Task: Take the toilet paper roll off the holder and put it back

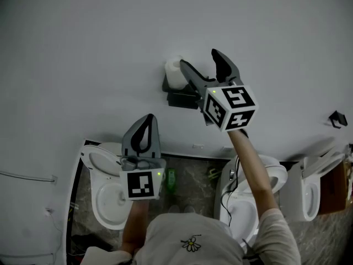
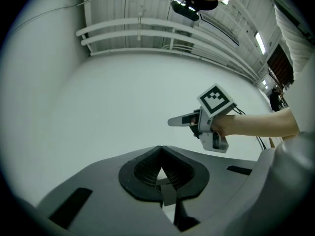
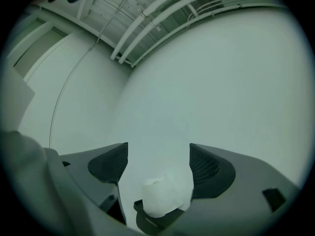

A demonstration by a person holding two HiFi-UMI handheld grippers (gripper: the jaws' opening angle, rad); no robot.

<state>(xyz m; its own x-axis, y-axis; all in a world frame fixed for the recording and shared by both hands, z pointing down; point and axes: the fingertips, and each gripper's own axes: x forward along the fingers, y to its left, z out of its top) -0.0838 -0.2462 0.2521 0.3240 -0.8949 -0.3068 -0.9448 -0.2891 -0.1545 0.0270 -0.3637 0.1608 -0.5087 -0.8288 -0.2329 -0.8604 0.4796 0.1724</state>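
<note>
The white toilet paper roll point(image 1: 175, 72) sits on a black wall holder point(image 1: 181, 98). My right gripper point(image 1: 202, 61) is open, raised to the wall with its jaws just right of the roll. In the right gripper view the roll point(image 3: 165, 194) lies low between the two spread pads point(image 3: 110, 163), resting on the holder point(image 3: 147, 221); I cannot tell whether a pad touches it. My left gripper point(image 1: 147, 120) is shut on nothing and hangs lower left, away from the wall. In the left gripper view its tips point(image 2: 160, 154) meet, and the right gripper point(image 2: 183, 120) shows beyond.
Below the wall stand three white toilets: one under the left gripper point(image 1: 97, 164), one under my right arm point(image 1: 278, 174) and one further right point(image 1: 310, 192). A green bottle point(image 1: 171, 180) stands on the floor. A small black hook point(image 1: 337, 118) is on the wall.
</note>
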